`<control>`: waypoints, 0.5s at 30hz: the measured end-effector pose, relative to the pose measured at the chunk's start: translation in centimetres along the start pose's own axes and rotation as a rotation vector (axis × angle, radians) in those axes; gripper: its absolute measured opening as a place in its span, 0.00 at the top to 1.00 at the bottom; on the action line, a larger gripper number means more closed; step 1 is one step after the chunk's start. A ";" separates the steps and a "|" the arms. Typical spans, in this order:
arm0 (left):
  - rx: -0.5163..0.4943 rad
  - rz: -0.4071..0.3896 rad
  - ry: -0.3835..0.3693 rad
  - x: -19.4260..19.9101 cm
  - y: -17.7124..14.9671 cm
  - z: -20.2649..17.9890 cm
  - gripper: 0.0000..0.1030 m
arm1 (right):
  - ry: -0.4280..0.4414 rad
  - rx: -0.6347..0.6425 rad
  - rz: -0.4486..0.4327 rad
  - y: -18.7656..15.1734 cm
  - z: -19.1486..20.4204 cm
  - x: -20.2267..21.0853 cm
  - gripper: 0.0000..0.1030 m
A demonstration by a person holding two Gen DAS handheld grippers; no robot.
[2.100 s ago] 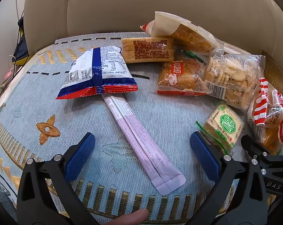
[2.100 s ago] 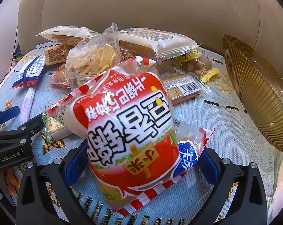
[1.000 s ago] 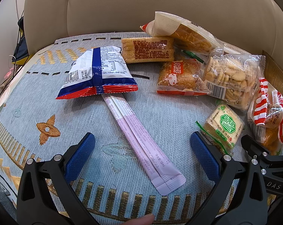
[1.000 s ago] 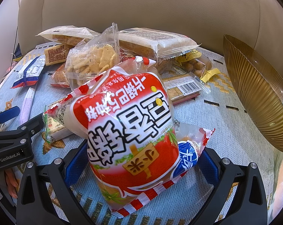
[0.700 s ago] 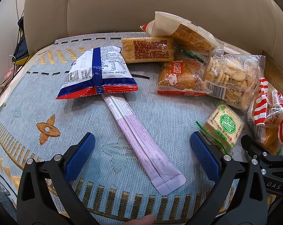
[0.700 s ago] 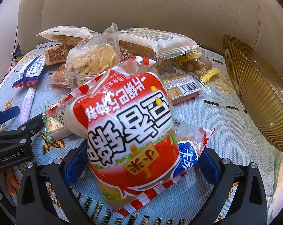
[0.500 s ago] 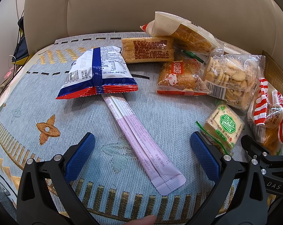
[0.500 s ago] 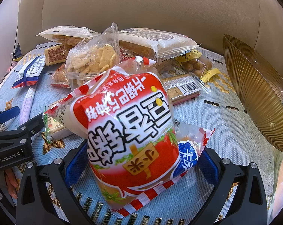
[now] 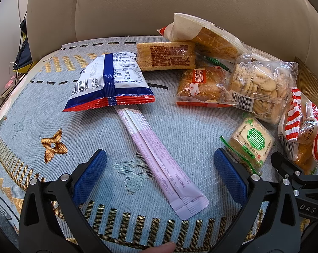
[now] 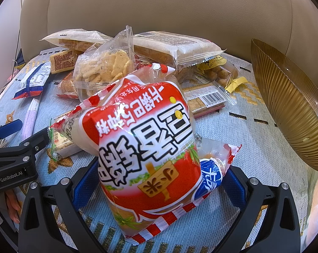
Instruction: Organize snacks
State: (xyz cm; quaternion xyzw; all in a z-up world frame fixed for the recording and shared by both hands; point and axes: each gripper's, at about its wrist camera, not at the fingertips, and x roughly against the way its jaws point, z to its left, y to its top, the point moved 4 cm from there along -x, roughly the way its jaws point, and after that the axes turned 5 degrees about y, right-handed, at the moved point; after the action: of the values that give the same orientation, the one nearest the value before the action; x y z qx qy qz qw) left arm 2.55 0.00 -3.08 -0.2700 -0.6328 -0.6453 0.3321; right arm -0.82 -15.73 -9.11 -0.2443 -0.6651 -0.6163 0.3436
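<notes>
On the patterned cloth (image 9: 180,130) before the sofa, my gold bowl (image 10: 289,109) waits at the right, I judge as the snacks' destination. The red bag (image 10: 146,147) stands between my right gripper (image 10: 159,181) jaws, which are spread wide and framing it, not yet squeezing. My left gripper (image 9: 159,168) gapes too, straddling the lilac stick (image 9: 159,160), holding nothing.

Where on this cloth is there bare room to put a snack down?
Free: left of the lilac stick pack, below the blue-and-white bag, around the orange star motif; also the strip between the red bread bag and the amber glass bowl. Crowded: the back right, where the biscuit bag, cake pack and wafer pack overlap.
</notes>
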 end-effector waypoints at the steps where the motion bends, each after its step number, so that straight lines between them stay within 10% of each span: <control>1: 0.000 0.000 0.000 0.0 0.0 0.0 0.03 | 0.000 0.000 0.000 0.0 0.0 0.0 0.05; 15: 0.000 0.000 0.000 0.0 0.0 0.0 0.03 | 0.000 0.000 0.000 0.1 0.0 -0.1 0.05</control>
State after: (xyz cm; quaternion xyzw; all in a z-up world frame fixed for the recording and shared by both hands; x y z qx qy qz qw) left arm 2.55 0.00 -3.08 -0.2701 -0.6329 -0.6452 0.3321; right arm -0.68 -15.74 -9.12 -0.2443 -0.6650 -0.6164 0.3436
